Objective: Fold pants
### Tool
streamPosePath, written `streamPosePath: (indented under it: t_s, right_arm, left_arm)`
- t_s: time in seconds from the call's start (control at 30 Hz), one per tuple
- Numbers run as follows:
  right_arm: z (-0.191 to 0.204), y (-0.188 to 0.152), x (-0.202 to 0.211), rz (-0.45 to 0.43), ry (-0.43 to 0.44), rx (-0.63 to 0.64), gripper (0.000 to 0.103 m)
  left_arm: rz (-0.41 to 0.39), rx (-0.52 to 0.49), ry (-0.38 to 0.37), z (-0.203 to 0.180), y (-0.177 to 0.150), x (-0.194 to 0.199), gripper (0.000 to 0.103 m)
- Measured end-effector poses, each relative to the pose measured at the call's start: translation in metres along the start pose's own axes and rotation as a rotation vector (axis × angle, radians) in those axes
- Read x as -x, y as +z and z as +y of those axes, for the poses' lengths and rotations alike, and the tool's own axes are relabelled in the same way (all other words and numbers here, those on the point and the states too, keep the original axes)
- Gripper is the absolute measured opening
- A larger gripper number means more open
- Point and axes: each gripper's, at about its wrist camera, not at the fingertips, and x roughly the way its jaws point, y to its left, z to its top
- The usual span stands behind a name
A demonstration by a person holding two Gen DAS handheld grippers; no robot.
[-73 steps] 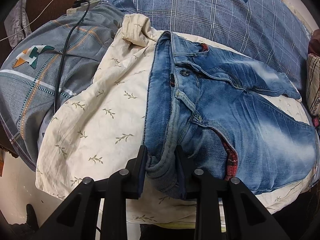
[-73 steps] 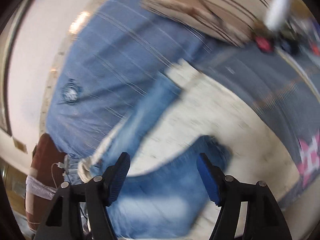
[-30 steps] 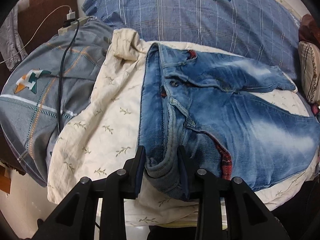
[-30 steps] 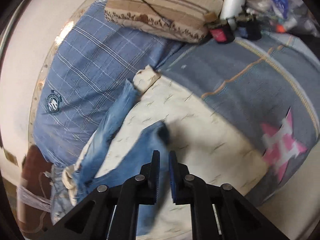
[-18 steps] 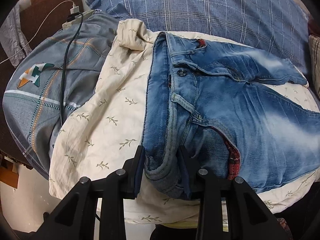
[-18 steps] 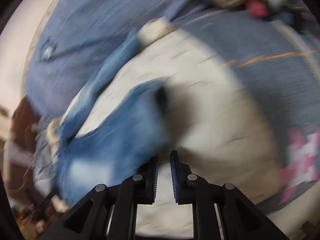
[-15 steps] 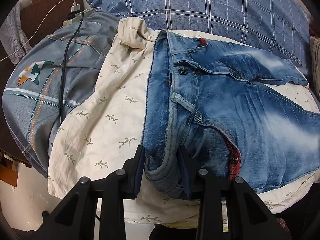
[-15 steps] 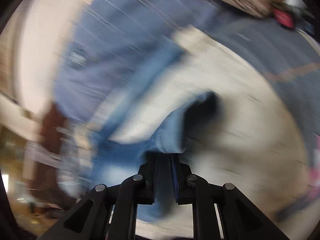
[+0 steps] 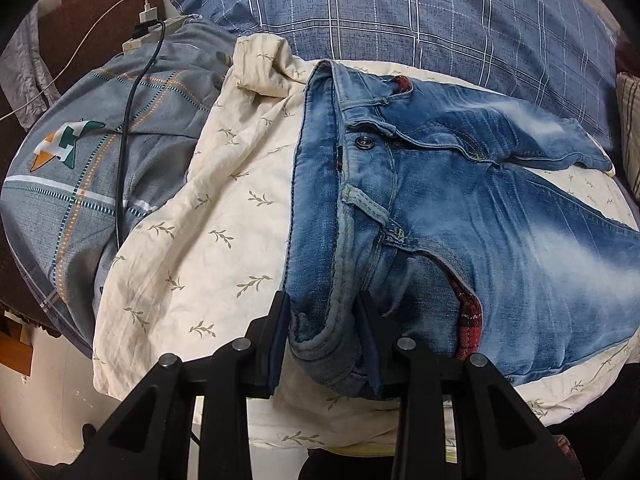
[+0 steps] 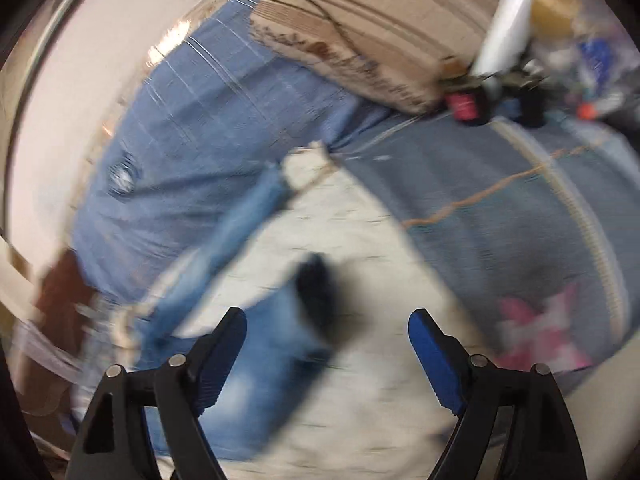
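Note:
Faded blue jeans (image 9: pixel 460 216) lie on a cream leaf-print sheet (image 9: pixel 224 232), waistband toward the left, legs running right. My left gripper (image 9: pixel 324 336) is shut on the bunched near corner of the waistband. The right wrist view is blurred. There my right gripper (image 10: pixel 328 340) has its jaws opening wide, with nothing pressed between the blue pads (image 10: pixel 430 354). A jeans leg end (image 10: pixel 280 328) lies just ahead of it on the sheet (image 10: pixel 372 248). The other leg (image 10: pixel 244 216) stretches toward the back.
A blue plaid pillow (image 9: pixel 400 12) lies behind the jeans. A grey patterned quilt (image 9: pixel 80 152) with a black cable (image 9: pixel 128 128) and power strip sits left. A striped tan cushion (image 10: pixel 360 20) and small clutter (image 10: pixel 520 92) are at the bed's far end.
My right gripper, shut around the leg end a moment ago, has sprung open and the leg end now lies loose ahead of it. The left gripper has kept its hold.

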Motion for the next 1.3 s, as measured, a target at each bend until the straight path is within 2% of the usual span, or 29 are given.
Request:
streamPosePath:
  t_s: [0.03, 0.1, 0.27, 0.47, 0.5, 0.53, 0.57, 0.6, 0.63, 0.7, 0.8, 0.87, 1.0, 1.03, 1.1, 1.2, 1.23, 1.3]
  right_arm:
    - [0.001, -0.003, -0.004, 0.015, -0.019, 0.061, 0.083]
    - [0.007, -0.008, -0.009, 0.047, 0.018, 0.156, 0.079]
    - [0.031, -0.004, -0.019, 0.03, 0.099, 0.365, 0.079]
    - [0.053, 0.005, -0.048, 0.108, 0.255, 0.459, 0.079]
    - [0.056, 0.005, -0.056, 0.139, 0.272, 0.454, 0.076]
    - [0.061, 0.004, -0.065, 0.179, 0.279, 0.448, 0.067]
    - [0.065, 0.005, -0.075, 0.231, 0.266, 0.44, 0.04]
    - [0.068, 0.004, -0.079, 0.267, 0.245, 0.428, 0.03]
    - [0.071, 0.006, -0.082, 0.291, 0.231, 0.409, 0.03]
    - [0.08, 0.011, -0.074, 0.333, 0.231, 0.376, 0.018]
    - [0.098, 0.028, -0.059, 0.442, 0.186, 0.277, 0.016]
    - [0.108, 0.045, -0.047, 0.526, 0.156, 0.153, 0.016]
    - [0.129, 0.079, -0.028, 0.627, 0.207, -0.042, 0.016]
    - [0.137, 0.087, -0.022, 0.607, 0.151, -0.014, 0.017]
    - [0.148, 0.095, -0.014, 0.508, -0.014, 0.128, 0.018]
    - [0.133, 0.09, -0.014, 0.42, -0.234, 0.206, 0.02]
    - [0.12, 0.085, -0.013, 0.39, -0.262, 0.185, 0.02]
    - [0.105, 0.075, -0.012, 0.388, -0.162, 0.137, 0.022]
  left_arm:
    - [-0.001, 0.0, 0.002, 0.0, 0.0, 0.001, 0.036]
    - [-0.004, -0.009, 0.014, -0.003, 0.001, 0.002, 0.036]
    - [0.001, -0.019, 0.041, -0.009, 0.002, 0.004, 0.036]
    - [0.005, -0.02, 0.053, -0.01, 0.002, 0.006, 0.036]
    - [0.006, -0.018, 0.054, -0.01, 0.002, 0.006, 0.036]
    - [0.007, -0.016, 0.053, -0.01, 0.003, 0.006, 0.036]
    - [0.007, -0.014, 0.053, -0.01, 0.003, 0.007, 0.036]
    - [0.006, -0.015, 0.051, -0.01, 0.003, 0.007, 0.036]
    - [0.005, -0.016, 0.05, -0.01, 0.003, 0.007, 0.036]
    - [0.004, -0.017, 0.043, -0.009, 0.003, 0.006, 0.036]
    - [0.004, -0.008, 0.023, -0.006, 0.003, 0.005, 0.036]
    - [0.0, 0.001, 0.007, -0.003, 0.002, 0.004, 0.036]
    - [0.0, 0.017, -0.02, 0.003, -0.001, 0.003, 0.036]
    - [0.001, 0.024, -0.03, 0.005, -0.001, 0.003, 0.037]
    - [0.0, 0.034, -0.047, 0.009, 0.001, 0.003, 0.038]
    - [0.002, 0.026, -0.056, 0.009, 0.002, 0.004, 0.038]
    - [0.001, 0.023, -0.055, 0.009, 0.002, 0.004, 0.038]
    - [0.002, 0.019, -0.048, 0.007, 0.003, 0.004, 0.038]
